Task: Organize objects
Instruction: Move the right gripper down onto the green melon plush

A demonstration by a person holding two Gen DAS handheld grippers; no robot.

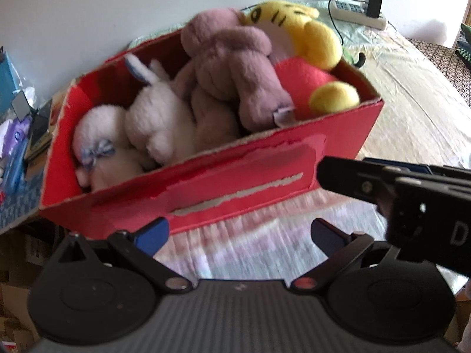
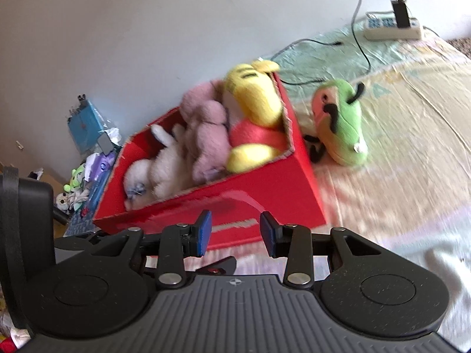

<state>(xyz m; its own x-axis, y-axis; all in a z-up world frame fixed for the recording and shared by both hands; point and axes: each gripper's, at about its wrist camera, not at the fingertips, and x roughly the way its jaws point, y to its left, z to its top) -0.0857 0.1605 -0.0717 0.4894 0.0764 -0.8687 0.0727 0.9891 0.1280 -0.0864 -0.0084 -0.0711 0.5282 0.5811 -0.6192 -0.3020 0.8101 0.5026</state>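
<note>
A red cardboard box [image 1: 235,173] [image 2: 265,194] stands on the bed, packed with plush toys: a white one [image 1: 153,129] [image 2: 164,170], a mauve one [image 1: 232,70] [image 2: 206,129] and a yellow and red tiger [image 1: 306,35] [image 2: 253,103]. A green plush [image 2: 344,120] lies on the sheet just right of the box. My left gripper [image 1: 240,235] is open and empty in front of the box. My right gripper [image 2: 237,232] is also open and empty near the box's front wall, and its body [image 1: 412,194] shows at the right of the left wrist view.
A white power strip [image 1: 359,11] [image 2: 394,28] with a black charger and cables lies on the bed by the wall. Cluttered small items and a blue box [image 2: 85,123] sit left of the bed. Bare patterned sheet [image 2: 412,147] stretches to the right.
</note>
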